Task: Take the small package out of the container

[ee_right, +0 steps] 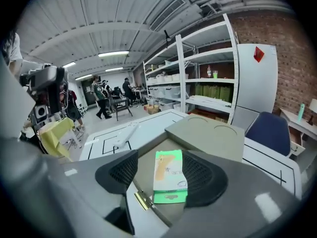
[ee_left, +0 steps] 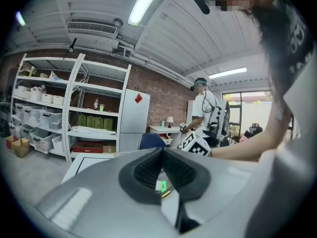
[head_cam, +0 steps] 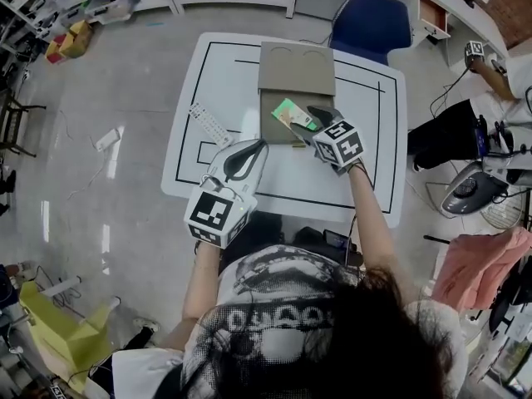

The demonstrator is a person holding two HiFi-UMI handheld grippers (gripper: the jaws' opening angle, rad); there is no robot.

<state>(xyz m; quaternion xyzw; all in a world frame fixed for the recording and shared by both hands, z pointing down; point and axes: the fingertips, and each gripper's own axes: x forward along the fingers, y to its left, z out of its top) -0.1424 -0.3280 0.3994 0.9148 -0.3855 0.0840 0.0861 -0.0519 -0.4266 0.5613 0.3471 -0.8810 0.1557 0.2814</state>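
An open shallow tan container (head_cam: pixel 273 127) sits on the white table (head_cam: pixel 224 65), its lid (head_cam: pixel 297 67) folded back. The small green and white package (head_cam: pixel 295 115) lies inside it. My right gripper (head_cam: pixel 309 121) reaches over the container from the right. In the right gripper view its jaws stand apart around the package (ee_right: pixel 169 176): the right pad (ee_right: pixel 203 175) is close beside it, and the left pad (ee_right: pixel 119 175) is clear of it. My left gripper (head_cam: pixel 262 145) hovers above the table's front half, left of the container, its pads (ee_left: pixel 148 170) together and empty.
A white slotted strip (head_cam: pixel 208 123) lies on the table left of the container. Black lines mark the tabletop. A blue chair (head_cam: pixel 370 23) stands behind the table. A second person (head_cam: pixel 490 65) and a fan (head_cam: pixel 470 189) are off to the right. A brass latch (ee_right: pixel 141 200) sits on the container's near wall.
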